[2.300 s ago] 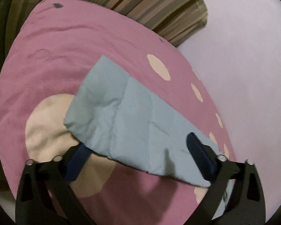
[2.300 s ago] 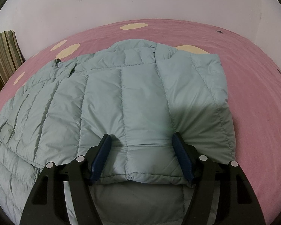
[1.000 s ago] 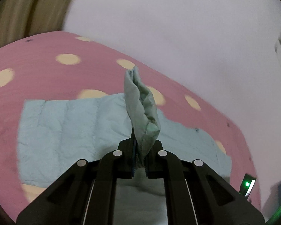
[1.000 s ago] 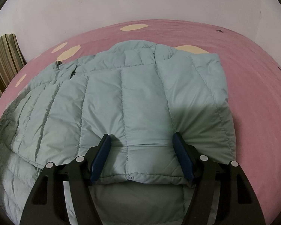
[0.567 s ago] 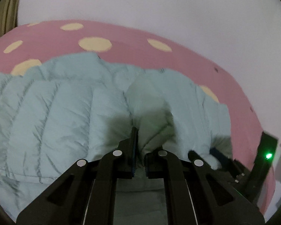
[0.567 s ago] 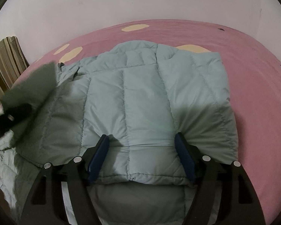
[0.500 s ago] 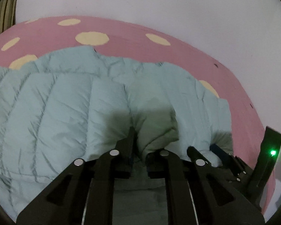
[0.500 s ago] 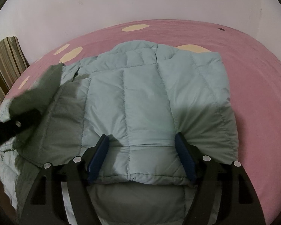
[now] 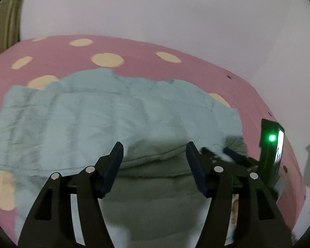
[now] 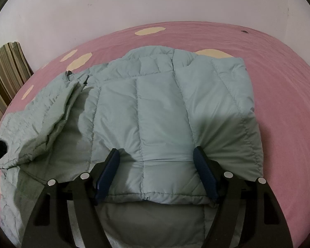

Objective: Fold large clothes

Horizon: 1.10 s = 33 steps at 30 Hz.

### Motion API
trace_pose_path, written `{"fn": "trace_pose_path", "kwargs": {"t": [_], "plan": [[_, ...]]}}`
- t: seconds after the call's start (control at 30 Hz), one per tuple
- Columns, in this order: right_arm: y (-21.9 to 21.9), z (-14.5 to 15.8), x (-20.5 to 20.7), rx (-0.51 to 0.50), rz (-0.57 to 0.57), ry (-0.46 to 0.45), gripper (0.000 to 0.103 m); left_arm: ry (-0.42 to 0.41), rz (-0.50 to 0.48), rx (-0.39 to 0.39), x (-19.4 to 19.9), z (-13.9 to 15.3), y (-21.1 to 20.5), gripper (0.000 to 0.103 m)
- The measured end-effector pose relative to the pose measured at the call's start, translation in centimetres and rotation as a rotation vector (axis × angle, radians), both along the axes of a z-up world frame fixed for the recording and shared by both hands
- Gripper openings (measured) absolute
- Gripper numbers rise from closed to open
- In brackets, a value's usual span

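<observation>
A light blue quilted puffer jacket (image 9: 117, 115) lies spread on a pink bed with cream dots (image 9: 134, 49). My left gripper (image 9: 154, 155) is open over the jacket's near edge, holding nothing. In the right wrist view the jacket (image 10: 161, 107) has a sleeve (image 10: 43, 119) folded over its left part. My right gripper (image 10: 157, 161) is open, its pads pressed on a folded panel near the hem. The right gripper also shows in the left wrist view (image 9: 233, 155) at the right, with a green light on its body.
A pale wall (image 9: 155, 10) runs behind the bed. A striped pillow (image 10: 6, 70) stands at the bed's left end. Bare pink sheet (image 10: 283, 103) lies right of the jacket.
My left gripper carried the sleeve over onto the jacket, then opened and let it go. The sleeve now lies folded on the left part. My right gripper has stayed put.
</observation>
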State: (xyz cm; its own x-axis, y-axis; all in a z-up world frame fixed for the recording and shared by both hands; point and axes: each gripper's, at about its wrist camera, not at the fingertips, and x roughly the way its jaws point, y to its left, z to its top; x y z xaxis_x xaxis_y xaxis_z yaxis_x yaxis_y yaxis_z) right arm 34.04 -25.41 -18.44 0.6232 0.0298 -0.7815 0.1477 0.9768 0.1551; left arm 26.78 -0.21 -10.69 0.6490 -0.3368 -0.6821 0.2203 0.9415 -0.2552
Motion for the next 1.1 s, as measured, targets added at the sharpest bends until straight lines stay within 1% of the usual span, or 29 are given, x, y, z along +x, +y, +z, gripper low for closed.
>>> {"fn": "trace_pose_path", "kwargs": {"t": [0.07, 0.2, 0.3, 0.37, 0.43, 0.53, 0.57, 0.6, 0.63, 0.67, 0.7, 0.77, 0.8, 0.93, 1.03, 1.1], "plan": [[0.0, 0.8, -0.2, 0.014, -0.013, -0.004, 0.073, -0.027, 0.044, 0.036, -1.0, 0.4, 2.3, 0.064], [1.0, 2.8, -0.6, 0.122, -0.008, -0.036, 0.072, -0.054, 0.135, 0.078, -2.4, 0.5, 6.9, 0.065], [3.2, 4.0, 0.0, 0.147, 0.046, -0.049, 0.073, -0.048, 0.195, 0.072, -3.0, 0.5, 9.8, 0.065], [4.8, 4.3, 0.9, 0.165, 0.077, -0.041, 0.072, -0.042, 0.238, 0.065, -3.4, 0.4, 11.8, 0.065], [6.2, 4.1, 2.0, 0.199, 0.095, -0.027, 0.073, -0.037, 0.277, 0.056, -3.7, 0.4, 13.7, 0.065], [7.6, 3.2, 3.3, 0.227, 0.109, 0.012, 0.071, -0.034, 0.303, 0.051, -4.0, 0.2, 15.2, 0.065], [8.2, 2.7, 3.8, 0.241, 0.116, 0.031, 0.063, -0.032, 0.308, 0.052, -4.1, 0.2, 15.6, 0.065], [8.5, 2.4, 4.0, 0.249, 0.122, 0.046, 0.049, -0.031, 0.313, 0.054, -4.1, 0.1, 16.0, 0.065], [9.1, 2.1, 4.3, 0.247, 0.128, 0.062, 0.043, -0.031, 0.316, 0.055, -4.1, -0.1, 16.2, 0.065], [9.2, 2.0, 4.5, 0.248, 0.136, 0.062, 0.030, -0.030, 0.318, 0.055, -4.3, -0.2, 16.5, 0.065], [9.3, 2.1, 4.5, 0.251, 0.143, 0.058, 0.020, -0.028, 0.321, 0.056, -4.1, -0.2, 16.7, 0.065], [9.4, 2.6, 4.3, 0.248, 0.153, 0.041, 0.013, -0.025, 0.324, 0.049, -4.0, -0.4, 16.9, 0.065], [9.1, 3.2, 4.1, 0.242, 0.149, 0.020, 0.011, -0.025, 0.324, 0.046, -4.1, -0.3, 17.0, 0.065], [6.6, 5.7, 2.8, 0.199, 0.107, -0.063, 0.010, -0.041, 0.312, 0.049, -3.5, 0.3, 16.6, 0.066], [3.9, 6.7, 2.2, 0.138, 0.068, -0.091, 0.010, -0.044, 0.297, 0.053, -2.7, 0.3, 15.7, 0.066], [2.0, 6.7, 2.0, 0.105, 0.036, -0.096, 0.010, -0.040, 0.282, 0.060, -1.9, 0.3, 14.9, 0.066]]}}
